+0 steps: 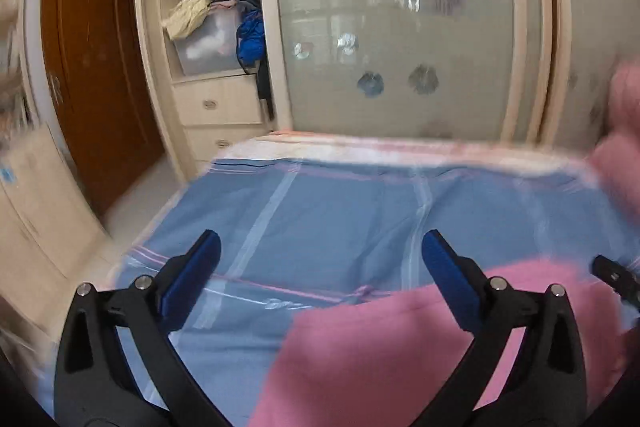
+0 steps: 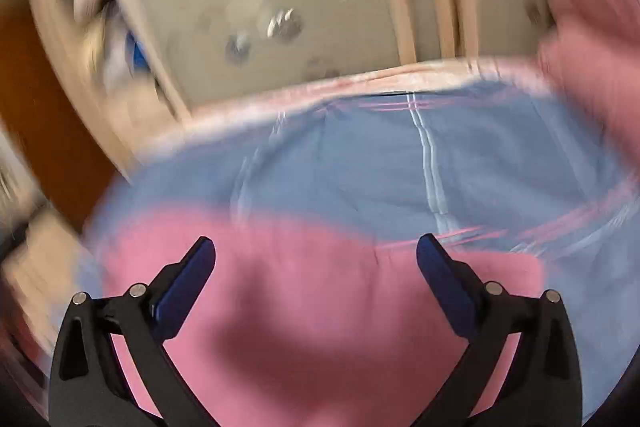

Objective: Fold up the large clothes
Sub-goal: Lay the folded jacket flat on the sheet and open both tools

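Observation:
A pink garment (image 1: 380, 355) lies on a blue striped bedsheet (image 1: 340, 211) at the near right of the left wrist view. My left gripper (image 1: 320, 251) is open and empty above the sheet, its right finger over the garment's edge. In the blurred right wrist view the pink garment (image 2: 320, 307) fills the near part over the blue sheet (image 2: 360, 163). My right gripper (image 2: 316, 255) is open and empty above the garment. The tip of the right gripper (image 1: 616, 277) shows at the right edge of the left wrist view.
A wardrobe with frosted sliding doors (image 1: 400, 27) stands beyond the bed. Its open section holds piled clothes (image 1: 224, 7) above drawers (image 1: 220, 103). A brown wooden door (image 1: 92, 67) is at the left. More pink fabric (image 2: 592, 27) hangs blurred at the right.

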`<state>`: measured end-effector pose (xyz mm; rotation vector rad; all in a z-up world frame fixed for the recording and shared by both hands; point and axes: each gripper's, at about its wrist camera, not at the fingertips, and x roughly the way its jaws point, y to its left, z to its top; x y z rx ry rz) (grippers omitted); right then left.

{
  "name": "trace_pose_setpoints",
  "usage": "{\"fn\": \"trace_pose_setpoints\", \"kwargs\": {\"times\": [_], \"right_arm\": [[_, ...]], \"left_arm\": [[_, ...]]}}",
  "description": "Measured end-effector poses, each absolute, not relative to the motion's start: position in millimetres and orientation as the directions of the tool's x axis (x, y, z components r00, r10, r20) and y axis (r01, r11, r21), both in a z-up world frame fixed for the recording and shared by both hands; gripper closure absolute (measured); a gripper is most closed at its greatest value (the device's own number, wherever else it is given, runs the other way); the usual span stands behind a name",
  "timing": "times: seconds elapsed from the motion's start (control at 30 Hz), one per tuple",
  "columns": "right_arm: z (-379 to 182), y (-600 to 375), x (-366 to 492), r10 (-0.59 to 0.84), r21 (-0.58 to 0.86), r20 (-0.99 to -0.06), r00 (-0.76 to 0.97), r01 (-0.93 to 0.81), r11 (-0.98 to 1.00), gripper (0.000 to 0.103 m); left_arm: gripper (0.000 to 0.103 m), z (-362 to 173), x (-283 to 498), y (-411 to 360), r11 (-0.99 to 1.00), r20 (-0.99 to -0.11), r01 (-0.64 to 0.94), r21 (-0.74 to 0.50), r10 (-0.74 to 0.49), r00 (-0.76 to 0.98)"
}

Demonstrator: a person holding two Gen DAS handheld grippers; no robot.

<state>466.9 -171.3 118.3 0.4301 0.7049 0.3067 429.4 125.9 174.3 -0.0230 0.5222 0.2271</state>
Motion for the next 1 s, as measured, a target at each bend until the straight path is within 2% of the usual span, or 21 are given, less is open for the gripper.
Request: {"fn": "trace_pose_setpoints", "kwargs": {"times": [0.03,0.13,0.3,0.37,0.43,0.5,0.57,0.63,0.77,0.83,0.9,1.0], "right_arm": [[122,-177,456,0.417,0.464,-0.536,0.734,-0.157,0.872,0.001],[130,-177,414,0.275,0.259,-0.493,0.825,-0.163,0.952,0.001],[105,-149,395,0.196,0.146,-0.489,0.850,-0.141,0.979,0.001],[86,-121,407,0.132,0.012,-0.508,0.851,-0.146,0.989,0.001],[56,-110,433,0.068,-0.071,-0.566,0.821,-0.131,0.989,0.001],[30,-126,457,0.090,-0.009,-0.613,0.785,-0.121,0.993,0.001],[13,-139,464,0.119,0.053,-0.631,0.767,-0.111,0.992,0.001],[2,-158,469,0.081,0.066,-0.627,0.775,-0.051,0.997,0.001],[-26,-213,481,0.126,0.290,-0.675,0.727,0.106,0.951,0.001],[-24,-214,480,0.112,0.273,-0.679,0.725,0.108,0.956,0.001],[-8,-221,469,0.026,0.197,-0.666,0.745,0.143,0.970,0.001],[28,-238,430,-0.017,0.205,-0.565,0.825,0.160,0.966,0.001]], "left_arm": [[0.002,174,423,124,0.979,-0.493,-0.195,0.056,0.197,0.847],[0.002,152,399,110,0.987,-0.533,-0.095,0.129,0.150,0.833],[0.002,102,396,66,0.986,-0.553,-0.025,0.164,0.113,0.826],[0.002,75,412,35,0.967,-0.545,-0.038,0.253,0.175,0.820],[0.002,41,437,12,0.926,-0.542,-0.040,0.376,0.255,0.801],[0.002,21,458,20,0.918,-0.544,-0.070,0.390,0.291,0.787],[0.002,7,477,45,0.939,-0.584,-0.124,0.321,0.299,0.754],[0.002,-5,487,78,0.957,-0.622,-0.188,0.220,0.286,0.729],[0.002,-20,483,118,0.957,-0.627,-0.266,0.112,0.276,0.728],[0.002,-22,485,127,0.959,-0.645,-0.269,0.088,0.260,0.718],[0.002,-19,483,133,0.959,-0.643,-0.263,0.105,0.267,0.718],[0.002,6,465,148,0.938,-0.598,-0.308,0.159,0.340,0.726]]}}
